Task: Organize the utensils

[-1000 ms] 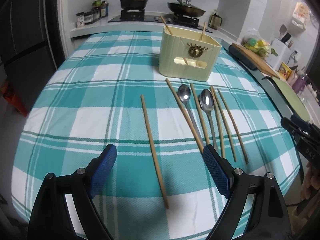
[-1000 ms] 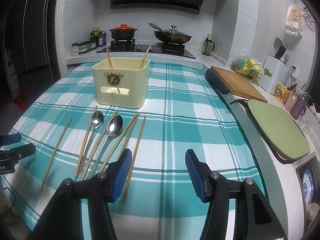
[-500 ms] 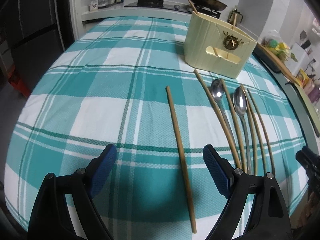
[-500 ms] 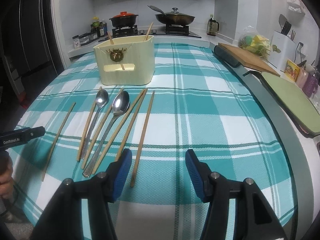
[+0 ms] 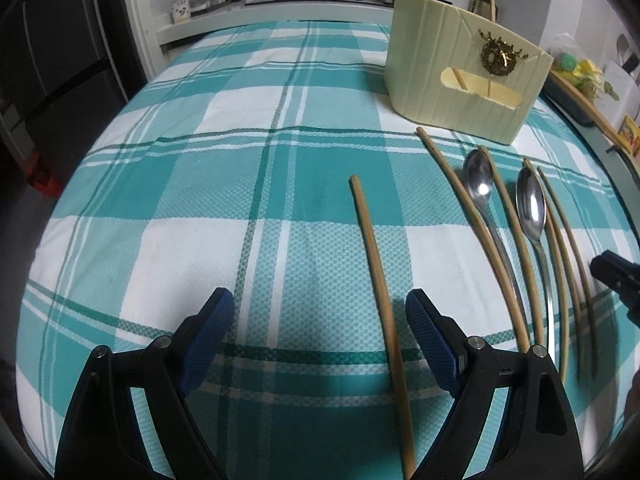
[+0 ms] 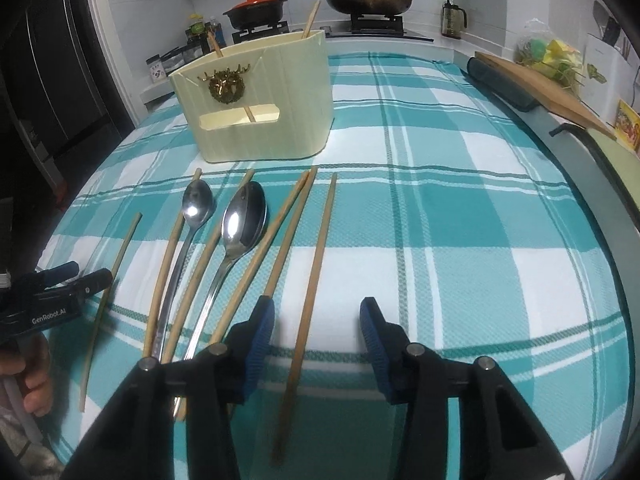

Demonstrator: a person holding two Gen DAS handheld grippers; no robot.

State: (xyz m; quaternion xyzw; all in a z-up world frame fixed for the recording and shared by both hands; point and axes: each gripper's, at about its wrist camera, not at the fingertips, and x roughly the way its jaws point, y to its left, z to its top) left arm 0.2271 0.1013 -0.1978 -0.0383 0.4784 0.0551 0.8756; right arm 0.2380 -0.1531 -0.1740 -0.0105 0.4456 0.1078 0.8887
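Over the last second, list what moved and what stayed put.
Both grippers came down toward the table: the left gripper now straddles the lone chopstick, the right gripper the rightmost chopstick. Both stayed open, gripping nothing. Spoons and holder unmoved.

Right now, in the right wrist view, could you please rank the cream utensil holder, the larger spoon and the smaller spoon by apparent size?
1. cream utensil holder, clearly largest.
2. larger spoon.
3. smaller spoon, with a narrower bowl.
The spoons lie side by side, so nearness hardly skews them.
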